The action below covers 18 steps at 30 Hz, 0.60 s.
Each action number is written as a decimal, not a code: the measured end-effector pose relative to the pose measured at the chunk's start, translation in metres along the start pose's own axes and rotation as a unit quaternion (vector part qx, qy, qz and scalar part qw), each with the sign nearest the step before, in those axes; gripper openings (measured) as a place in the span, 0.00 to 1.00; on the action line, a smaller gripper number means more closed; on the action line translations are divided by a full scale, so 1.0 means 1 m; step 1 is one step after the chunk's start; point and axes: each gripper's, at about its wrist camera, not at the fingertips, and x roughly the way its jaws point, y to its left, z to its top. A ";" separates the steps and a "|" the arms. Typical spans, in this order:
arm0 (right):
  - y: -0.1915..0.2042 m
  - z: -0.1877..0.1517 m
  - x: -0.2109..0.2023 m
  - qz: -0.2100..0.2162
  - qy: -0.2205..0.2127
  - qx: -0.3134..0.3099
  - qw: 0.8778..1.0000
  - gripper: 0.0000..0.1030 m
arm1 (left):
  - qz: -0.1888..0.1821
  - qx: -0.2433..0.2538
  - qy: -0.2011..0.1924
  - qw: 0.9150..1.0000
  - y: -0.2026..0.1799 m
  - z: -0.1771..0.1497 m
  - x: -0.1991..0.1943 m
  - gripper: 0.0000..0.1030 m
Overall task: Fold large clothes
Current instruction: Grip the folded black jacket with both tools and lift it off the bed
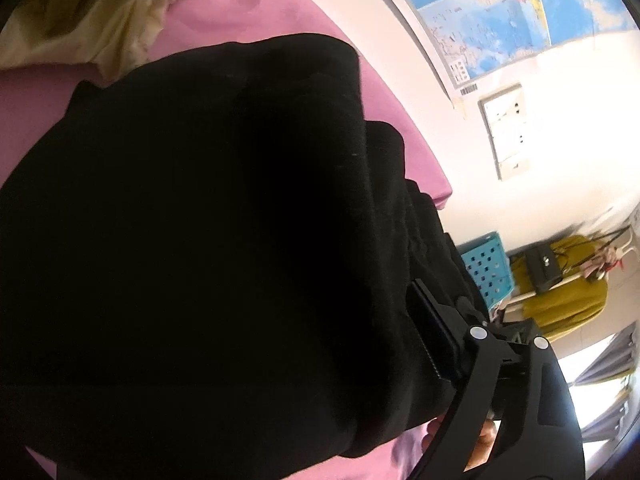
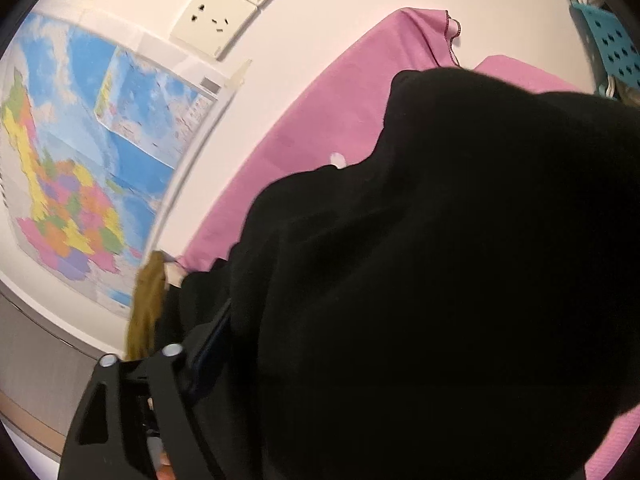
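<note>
On the pink sheet [image 1: 256, 4], the black garment [image 1: 208, 216] hides both grippers' fingers; grip unreadable.

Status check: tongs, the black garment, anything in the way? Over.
Left tongs and right tongs half buried in cloth, grip unclear. Black garment bunched on pink sheet. Cream cloth lies beside it.

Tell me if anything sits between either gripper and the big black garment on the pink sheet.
Nothing visible does. The big black garment lies right against the one visible finger of each gripper.
</note>
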 end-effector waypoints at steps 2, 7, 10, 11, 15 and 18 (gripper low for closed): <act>-0.006 0.001 0.002 0.015 0.011 0.008 1.000 0.40 | 0.014 0.009 0.004 1.000 0.001 0.001 0.001 0.70; 0.008 0.004 -0.010 0.039 0.013 -0.025 0.999 0.21 | 0.035 0.025 0.022 0.999 -0.006 0.005 0.001 0.50; 0.033 0.009 -0.029 0.058 -0.003 -0.066 0.996 0.19 | 0.008 0.041 0.025 0.999 -0.016 0.009 -0.012 0.49; 0.040 0.012 -0.035 0.066 -0.006 -0.075 0.995 0.19 | -0.001 0.048 0.022 0.999 -0.020 0.013 -0.019 0.49; 0.074 0.022 -0.057 0.080 -0.011 -0.114 0.990 0.19 | -0.025 0.070 0.026 0.997 -0.040 0.026 -0.041 0.46; 0.094 0.028 -0.069 0.091 -0.016 -0.138 0.986 0.19 | -0.028 0.095 0.019 0.995 -0.060 0.031 -0.053 0.46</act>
